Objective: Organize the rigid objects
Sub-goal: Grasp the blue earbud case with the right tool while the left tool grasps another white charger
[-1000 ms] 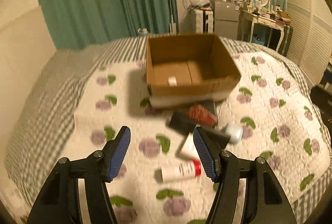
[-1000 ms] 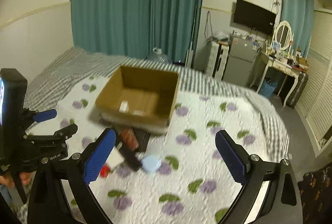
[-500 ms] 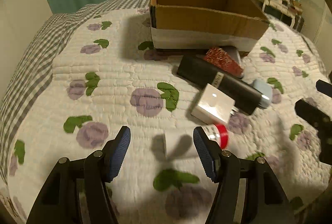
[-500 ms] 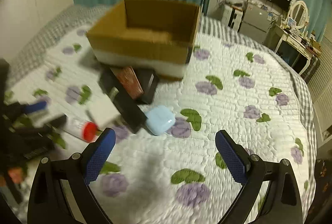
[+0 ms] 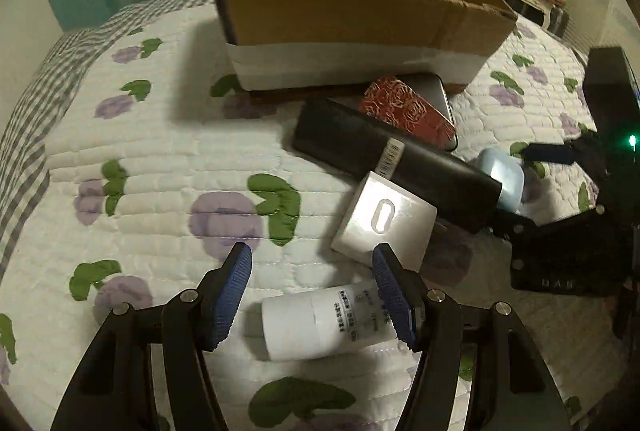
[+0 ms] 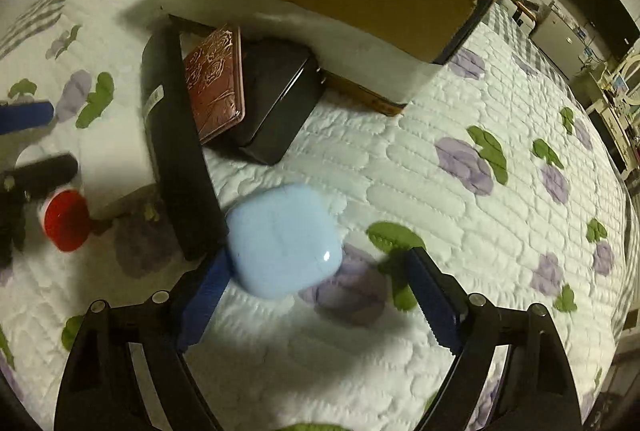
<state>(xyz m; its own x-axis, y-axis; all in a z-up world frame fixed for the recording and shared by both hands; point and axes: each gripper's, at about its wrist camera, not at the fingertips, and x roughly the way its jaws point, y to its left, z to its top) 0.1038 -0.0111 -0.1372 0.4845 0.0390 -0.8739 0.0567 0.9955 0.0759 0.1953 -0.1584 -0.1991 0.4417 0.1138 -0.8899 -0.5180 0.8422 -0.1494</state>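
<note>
On the quilted bed a white bottle point(image 5: 320, 319) with a red cap point(image 6: 66, 227) lies on its side between the pads of my left gripper point(image 5: 314, 295). That gripper is open, and its left pad stands clear of the bottle. My right gripper point(image 6: 320, 295) points down over a light blue rounded case point(image 6: 284, 239). Its jaws are closing with the case's near end between them, and the right pad is still apart from it. Behind stands an open cardboard box point(image 5: 360, 19).
A long black box point(image 6: 176, 151), a red patterned box point(image 6: 214, 83), a flat black box point(image 6: 276, 103) and a white square box point(image 5: 384, 219) crowd together in front of the cardboard box. Flowered quilt point(image 6: 460, 191) stretches to the right.
Both grippers have come down close to the bed. The left one now straddles the white bottle, the right one the blue case. The right jaws have narrowed.
</note>
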